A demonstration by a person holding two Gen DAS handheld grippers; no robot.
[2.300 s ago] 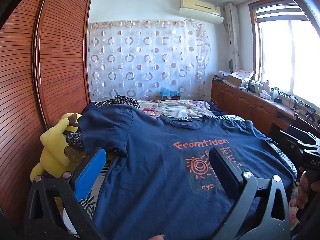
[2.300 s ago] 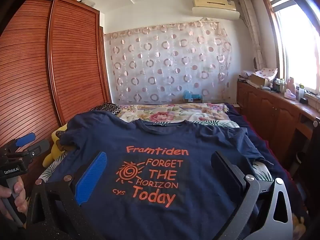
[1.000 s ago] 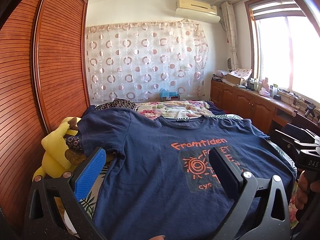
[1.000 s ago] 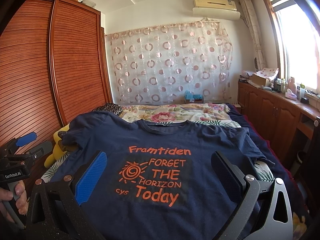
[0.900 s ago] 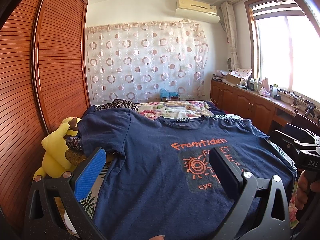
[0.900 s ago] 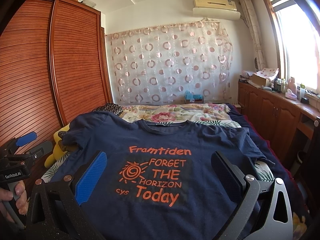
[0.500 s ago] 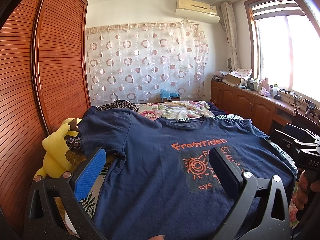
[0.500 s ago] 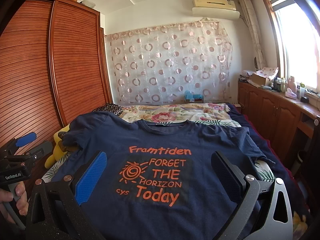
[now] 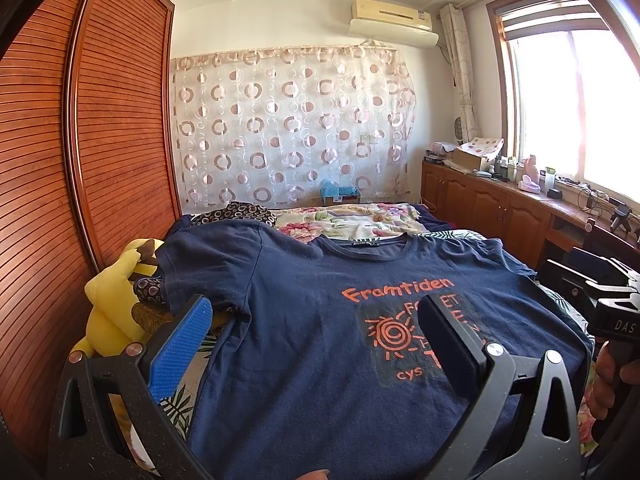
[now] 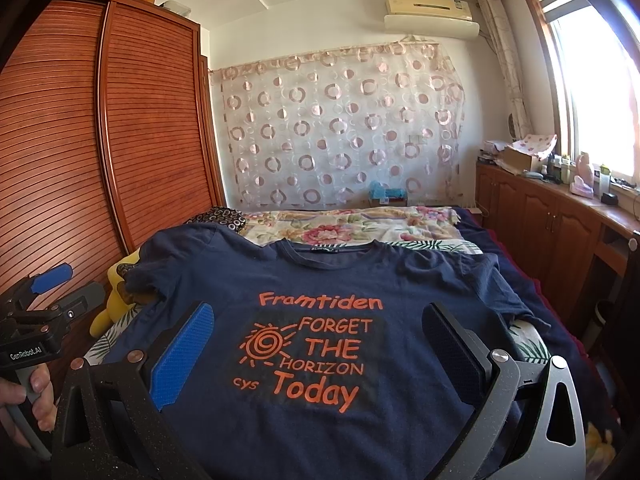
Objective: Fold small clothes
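A navy T-shirt (image 9: pixel 304 320) (image 10: pixel 328 280) with orange print lies spread flat, face up, on the bed, collar toward the far end. Its left sleeve (image 9: pixel 208 264) drapes over a yellow plush toy; its right sleeve (image 10: pixel 504 292) is rumpled near the bed's right edge. My left gripper (image 9: pixel 316 320) hovers open above the shirt's near left part, holding nothing. My right gripper (image 10: pixel 316 332) hovers open over the printed chest, also with nothing between its fingers. Each gripper shows at the edge of the other's view, held by a hand.
A yellow plush toy (image 9: pixel 112 300) sits at the bed's left edge against the slatted wooden wardrobe (image 9: pixel 80 160). A floral quilt (image 10: pixel 352 224) and a dotted cushion (image 9: pixel 236 214) lie beyond the shirt. Wooden cabinets (image 10: pixel 552 220) with clutter run along the right under the window.
Both grippers have drifted only slightly; the views tilt a touch. The shirt lies as before and both grippers stay open.
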